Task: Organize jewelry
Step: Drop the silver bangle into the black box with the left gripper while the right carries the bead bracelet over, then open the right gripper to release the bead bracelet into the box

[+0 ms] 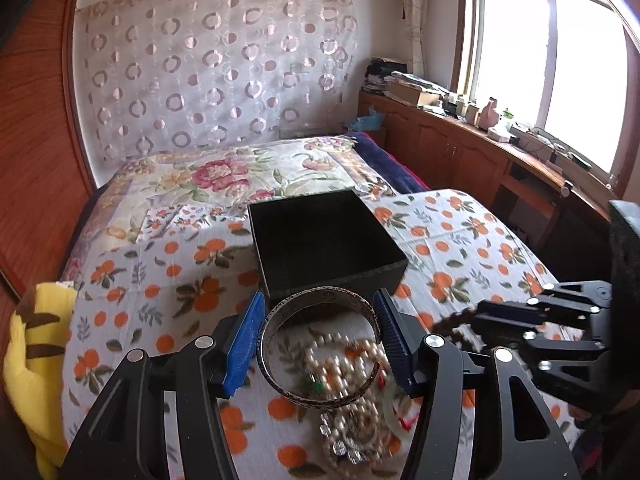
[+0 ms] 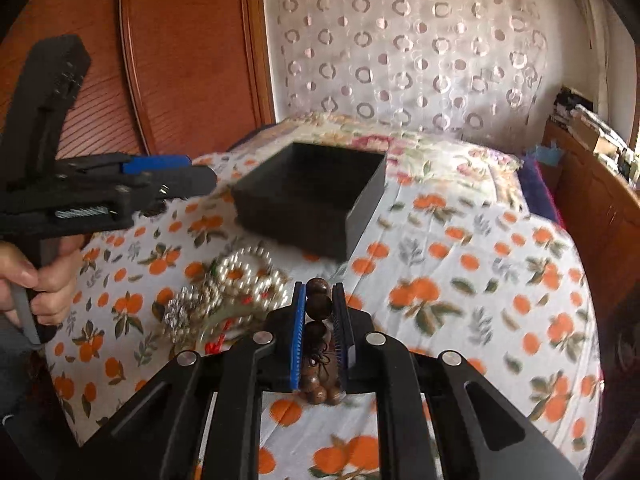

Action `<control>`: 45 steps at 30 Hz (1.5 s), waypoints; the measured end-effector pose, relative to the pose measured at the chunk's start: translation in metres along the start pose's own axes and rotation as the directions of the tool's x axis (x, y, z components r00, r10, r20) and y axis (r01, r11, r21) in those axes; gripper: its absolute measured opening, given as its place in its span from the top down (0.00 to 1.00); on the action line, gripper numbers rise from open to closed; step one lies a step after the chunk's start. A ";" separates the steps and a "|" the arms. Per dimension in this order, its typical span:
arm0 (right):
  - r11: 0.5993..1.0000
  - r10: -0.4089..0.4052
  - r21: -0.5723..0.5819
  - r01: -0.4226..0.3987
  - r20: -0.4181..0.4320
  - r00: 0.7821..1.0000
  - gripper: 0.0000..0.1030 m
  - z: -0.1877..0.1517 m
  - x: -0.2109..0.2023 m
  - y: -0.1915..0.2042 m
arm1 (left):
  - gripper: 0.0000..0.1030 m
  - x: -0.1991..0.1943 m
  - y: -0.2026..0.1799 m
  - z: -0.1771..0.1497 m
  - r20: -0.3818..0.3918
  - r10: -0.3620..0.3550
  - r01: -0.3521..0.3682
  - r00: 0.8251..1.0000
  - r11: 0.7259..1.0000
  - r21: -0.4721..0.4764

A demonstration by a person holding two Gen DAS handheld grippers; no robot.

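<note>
My left gripper is shut on a silver bangle and holds it above the bed, just short of an open black box. My right gripper is shut on a brown wooden bead bracelet, lifted over the bedspread. A pile of pearl strands and a rhinestone piece lies on the orange-print cloth below and left of the box; it also shows under the bangle in the left wrist view. The left gripper appears at the left of the right wrist view.
An orange-print cloth covers the near part of the bed, with a floral quilt behind. A yellow plush toy sits at the left edge. A wooden cabinet with clutter runs along the right under the window.
</note>
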State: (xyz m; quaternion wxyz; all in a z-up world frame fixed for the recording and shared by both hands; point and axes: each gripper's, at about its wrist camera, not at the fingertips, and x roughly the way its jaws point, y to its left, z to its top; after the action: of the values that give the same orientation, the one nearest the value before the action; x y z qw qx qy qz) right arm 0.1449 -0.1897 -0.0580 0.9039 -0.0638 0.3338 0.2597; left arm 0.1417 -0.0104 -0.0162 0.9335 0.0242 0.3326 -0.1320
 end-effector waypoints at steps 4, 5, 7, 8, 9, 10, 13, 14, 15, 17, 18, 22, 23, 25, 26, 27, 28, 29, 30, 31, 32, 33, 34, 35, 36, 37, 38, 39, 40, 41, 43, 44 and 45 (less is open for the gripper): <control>1.000 -0.013 -0.008 0.013 0.038 0.999 0.86 0.018 -0.007 -0.010 | 0.48 0.017 0.006 0.018 -0.004 0.009 -0.010 1.000 1.000 -0.014; 1.000 -0.016 -0.008 0.017 0.044 0.999 0.86 0.022 -0.008 -0.011 | 0.48 0.021 0.007 0.022 -0.005 0.017 -0.017 1.000 1.000 -0.013; 1.000 -0.022 -0.009 0.022 0.058 0.998 0.86 0.030 -0.010 -0.016 | 0.48 0.028 0.007 0.027 -0.007 0.030 -0.030 1.000 1.000 -0.006; 1.000 -0.021 -0.006 0.022 0.069 0.997 0.86 0.035 -0.012 -0.021 | 0.48 0.033 0.006 0.031 -0.009 0.040 -0.040 0.999 0.999 0.002; 1.000 -0.021 -0.003 0.021 0.075 0.997 0.86 0.039 -0.013 -0.023 | 0.48 0.037 0.004 0.034 -0.010 0.047 -0.046 0.999 0.999 0.007; 1.000 -0.021 -0.002 0.021 0.080 0.997 0.86 0.042 -0.014 -0.024 | 0.48 0.041 0.004 0.036 -0.012 0.049 -0.049 0.999 0.999 0.010; 1.000 -0.021 0.001 0.021 0.101 0.995 0.86 0.054 -0.018 -0.031 | 0.48 0.054 0.000 0.043 -0.022 0.055 -0.055 0.998 0.998 0.015; 1.000 -0.023 0.000 0.023 0.104 0.994 0.86 0.056 -0.018 -0.032 | 0.48 0.059 -0.001 0.045 -0.028 0.060 -0.059 0.998 0.998 0.020; 1.000 -0.030 -0.002 0.030 0.107 0.994 0.86 0.058 -0.018 -0.032 | 0.48 0.063 -0.002 0.047 -0.030 0.060 -0.059 0.998 0.998 0.023; 0.999 -0.038 -0.006 0.039 0.115 0.993 0.86 0.063 -0.018 -0.034 | 0.48 0.067 -0.004 0.050 -0.031 0.060 -0.059 0.998 0.998 0.026; 0.999 -0.037 -0.006 0.038 0.119 0.992 0.86 0.064 -0.019 -0.035 | 0.48 0.070 -0.006 0.052 -0.030 0.061 -0.060 0.998 0.998 0.030; 0.999 -0.036 -0.006 0.038 0.125 0.991 0.86 0.071 -0.017 -0.036 | 0.47 0.072 -0.009 0.054 -0.021 0.056 -0.056 0.998 0.998 0.034; 0.999 -0.037 -0.007 0.038 0.126 0.991 0.86 0.072 -0.016 -0.036 | 0.47 0.071 -0.009 0.054 -0.013 0.058 -0.058 0.998 0.998 0.034; 0.999 -0.034 -0.010 0.035 0.130 0.991 0.86 0.077 -0.014 -0.034 | 0.45 0.066 -0.007 0.054 -0.001 0.052 -0.052 0.999 0.998 0.028; 0.999 -0.033 -0.011 0.035 0.132 0.991 0.86 0.079 -0.013 -0.033 | 0.41 0.064 -0.006 0.053 0.003 0.051 -0.051 0.999 0.998 0.024; 0.999 -0.031 -0.013 0.033 0.136 0.990 0.86 0.083 -0.012 -0.033 | 0.40 0.061 -0.005 0.053 0.008 0.051 -0.051 0.999 0.999 0.019; 0.999 -0.030 -0.017 0.032 0.140 0.990 0.86 0.086 -0.011 -0.032 | 0.40 0.058 -0.002 0.051 0.010 0.051 -0.051 0.999 0.999 0.013; 0.999 -0.029 -0.020 0.032 0.144 0.989 0.86 0.089 -0.010 -0.031 | 0.40 0.056 0.000 0.050 0.011 0.051 -0.051 0.999 0.999 0.008; 0.999 -0.026 -0.026 0.030 0.150 0.988 0.86 0.093 -0.009 -0.030 | 0.40 0.052 0.003 0.048 0.012 0.050 -0.050 0.999 0.999 0.000; 0.999 -0.024 -0.030 0.029 0.156 0.988 0.86 0.096 -0.008 -0.027 | 0.40 0.048 0.006 0.045 0.014 0.051 -0.051 0.999 0.999 -0.008; 0.999 -0.018 -0.037 0.025 0.165 0.986 0.86 0.100 -0.007 -0.026 | 0.40 0.046 0.007 0.044 0.015 0.052 -0.052 0.999 0.999 -0.013; 0.999 -0.012 -0.044 0.020 0.173 0.985 0.86 0.104 -0.007 -0.025 | 0.40 0.042 0.011 0.040 0.018 0.054 -0.054 0.998 0.998 -0.019; 0.999 -0.008 -0.048 0.017 0.176 0.984 0.86 0.107 -0.005 -0.023 | 0.40 0.038 0.014 0.036 0.018 0.057 -0.057 0.998 0.998 -0.026; 0.999 -0.006 -0.052 0.015 0.178 0.984 0.86 0.111 -0.003 -0.021 | 0.40 0.036 0.016 0.034 0.018 0.059 -0.058 0.998 0.998 -0.031; 0.998 -0.003 -0.056 0.014 0.180 0.984 0.86 0.114 -0.002 -0.020 | 0.40 0.032 0.019 0.030 0.018 0.060 -0.059 0.998 0.998 -0.037; 0.998 -0.003 -0.060 0.015 0.182 0.983 0.86 0.117 0.001 -0.019 | 0.39 0.030 0.021 0.027 0.020 0.061 -0.061 0.998 0.997 -0.040; 0.998 -0.004 -0.061 0.015 0.181 0.984 0.86 0.120 0.004 -0.018 | 0.39 0.027 0.023 0.023 0.021 0.064 -0.063 0.998 0.997 -0.044; 0.998 -0.004 -0.062 0.015 0.177 0.984 0.86 0.121 0.007 -0.018 | 0.39 0.024 0.026 0.019 0.021 0.064 -0.063 0.998 0.997 -0.049; 0.998 -0.005 -0.062 0.015 0.172 0.985 0.86 0.123 0.011 -0.017 | 0.38 0.021 0.028 0.016 0.022 0.062 -0.061 0.998 0.997 -0.055; 0.998 -0.005 -0.061 0.015 0.160 0.987 0.86 0.124 0.017 -0.018 | 0.36 0.018 0.031 0.011 0.024 0.058 -0.057 0.998 0.996 -0.065; 0.998 -0.001 -0.058 0.008 0.128 0.992 0.86 0.122 0.029 -0.019 | 0.33 0.012 0.034 0.001 0.026 0.048 -0.046 0.999 0.996 -0.077; 0.998 0.000 -0.058 0.007 0.115 0.993 0.86 0.120 0.034 -0.016 | 0.33 0.010 0.034 -0.004 0.024 0.044 -0.042 0.999 0.996 -0.078; 0.998 -0.005 -0.057 0.011 0.102 0.995 0.85 0.117 0.039 -0.015 | 0.33 0.009 0.035 -0.009 0.020 0.044 -0.043 0.999 0.996 -0.078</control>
State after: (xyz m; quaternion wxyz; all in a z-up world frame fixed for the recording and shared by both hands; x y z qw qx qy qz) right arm 0.2445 -0.1523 0.0067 0.9186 -0.0778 0.2792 0.2685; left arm 0.1515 0.0221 -0.0305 0.9400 -0.0061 0.3264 -0.0989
